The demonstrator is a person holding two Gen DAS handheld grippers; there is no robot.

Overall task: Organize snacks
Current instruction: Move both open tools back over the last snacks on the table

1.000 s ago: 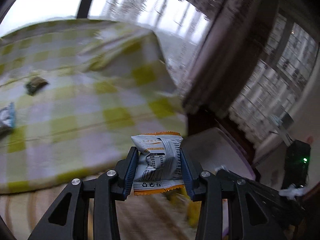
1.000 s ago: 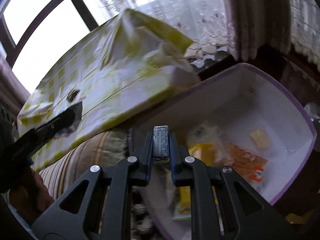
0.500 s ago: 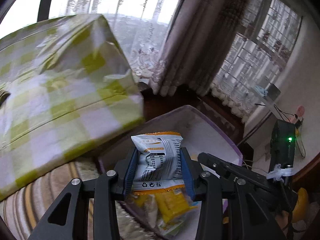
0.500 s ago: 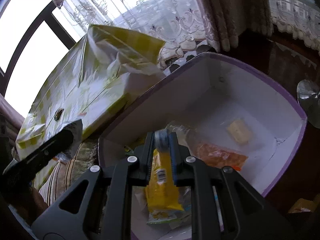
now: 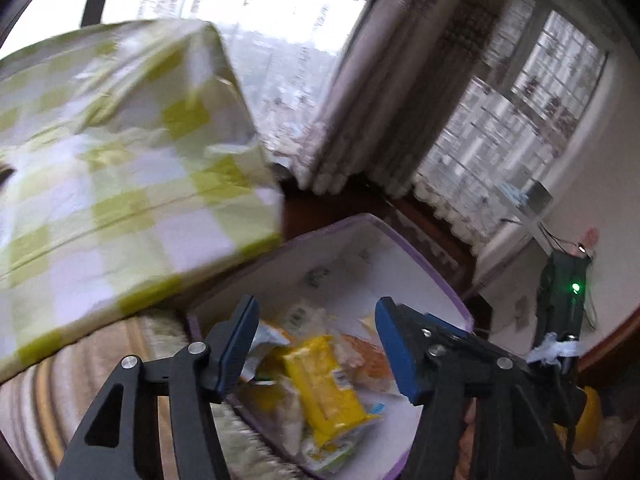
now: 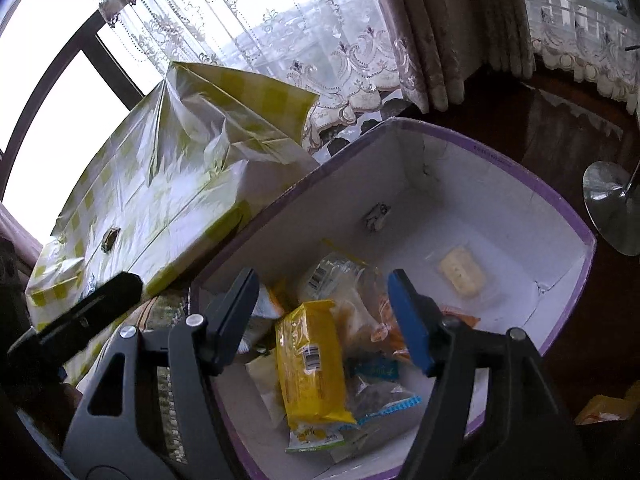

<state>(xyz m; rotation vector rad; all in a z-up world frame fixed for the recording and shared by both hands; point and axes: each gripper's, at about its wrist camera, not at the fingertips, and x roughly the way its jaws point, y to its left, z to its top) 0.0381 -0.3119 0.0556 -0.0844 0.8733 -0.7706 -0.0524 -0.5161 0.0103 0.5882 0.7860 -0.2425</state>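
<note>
Both grippers hang over a white box with a purple rim [image 5: 408, 240] [image 6: 480, 152] that holds several snack packets. My left gripper [image 5: 318, 348] is opening, with nothing pressed between its blue pads. A grey and orange packet [image 5: 264, 344] lies just below its left finger [image 5: 240, 344], beside a yellow packet [image 5: 324, 384]. My right gripper [image 6: 322, 316] is opening too and holds nothing. Beneath it lie the yellow packet [image 6: 310, 360], a small blue and white packet [image 6: 376, 370] and a clear-wrapped biscuit [image 6: 460, 272]. The left gripper's black arm [image 6: 80, 312] shows at the left of the right wrist view.
A table under a green and white checked cloth [image 5: 120, 200] [image 6: 160, 200] stands left of the box, with a small dark snack [image 6: 110, 238] on it. Curtains and windows lie behind. A metal stand base [image 6: 612, 208] sits on the dark floor at the right.
Both grippers have opened. The grey and orange packet left the left gripper and the small blue and white bar left the right gripper. Both now lie in the box.
</note>
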